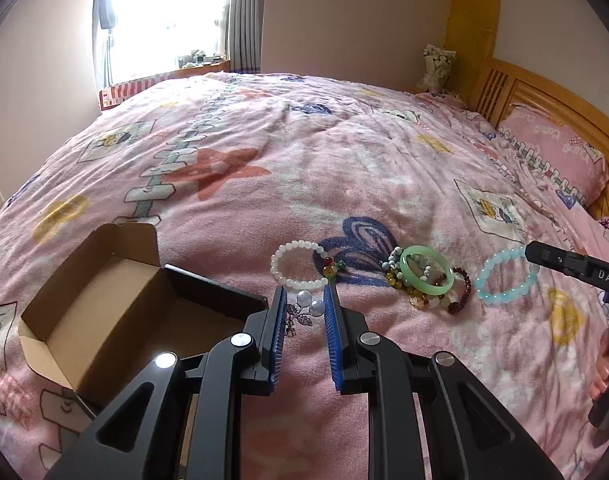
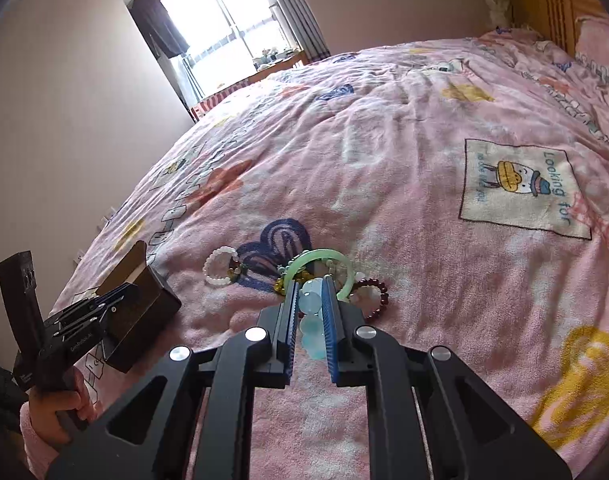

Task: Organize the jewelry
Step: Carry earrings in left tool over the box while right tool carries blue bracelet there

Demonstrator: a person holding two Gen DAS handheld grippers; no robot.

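Note:
My left gripper [image 1: 303, 294] is open just above a pearl brooch [image 1: 304, 309] that lies on the pink blanket between its fingertips. An open cardboard box [image 1: 104, 304] stands to its left. A white bead bracelet [image 1: 300, 265] lies just beyond the brooch. Further right is a pile with a green bangle [image 1: 424, 270] and a dark red bead bracelet [image 1: 460, 288]. My right gripper [image 2: 309, 282] is shut on a light blue bead bracelet [image 2: 311, 320], which also shows in the left wrist view [image 1: 504, 276], resting on the blanket.
The pink patterned blanket [image 1: 304, 168] covers the whole bed. A wooden headboard [image 1: 544, 92] and a pink pillow [image 1: 552, 152] are at the far right. A bright window [image 1: 164, 12] is at the back. The left gripper shows beside the box in the right wrist view [image 2: 84, 320].

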